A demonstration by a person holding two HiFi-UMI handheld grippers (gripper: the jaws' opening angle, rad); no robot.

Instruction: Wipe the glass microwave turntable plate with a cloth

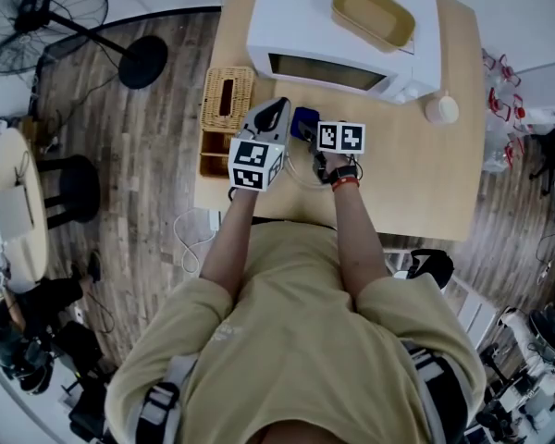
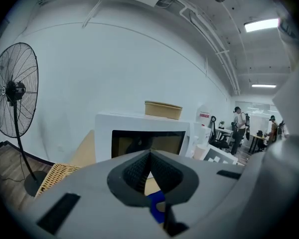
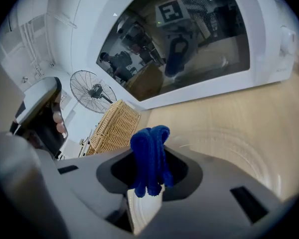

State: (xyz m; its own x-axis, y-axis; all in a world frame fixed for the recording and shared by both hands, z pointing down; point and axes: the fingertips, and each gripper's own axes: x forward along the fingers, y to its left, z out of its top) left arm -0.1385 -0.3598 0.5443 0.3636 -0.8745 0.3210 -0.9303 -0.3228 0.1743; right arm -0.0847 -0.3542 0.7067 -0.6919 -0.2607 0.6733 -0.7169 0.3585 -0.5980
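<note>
**Cloth clamped in the right jaws, glass plate flat on the table**

From my station, the right gripper (image 3: 149,180) has its jaws closed tight on a folded, deep-blue fleecy cloth (image 3: 149,153). The bunched end of the cloth sticks out past the fingertips.

The clear round glass turntable plate (image 3: 239,141) lies flat on the pale wooden table (image 1: 416,174), in front of the white microwave oven (image 1: 342,26). In the right gripper view its ringed surface curves just beyond the jaws and off to their right. The cloth hangs close over the plate's near rim, but I cannot tell whether fabric meets glass.

The left gripper (image 2: 149,158) has its ribbed black pads (image 2: 134,171) pressed together, and I see nothing between them. A sliver of blue shows below the pads — the same colour as the cloth. In the head view this gripper sits just beside the right one, over the table's near edge.

A woven wicker basket (image 1: 227,100) stands on the table to the left of both grippers. A shallow tan tray (image 1: 372,14) rests on top of the microwave oven. A black pedestal fan (image 1: 46,17) stands on the wood-plank floor, well apart from the table.
</note>
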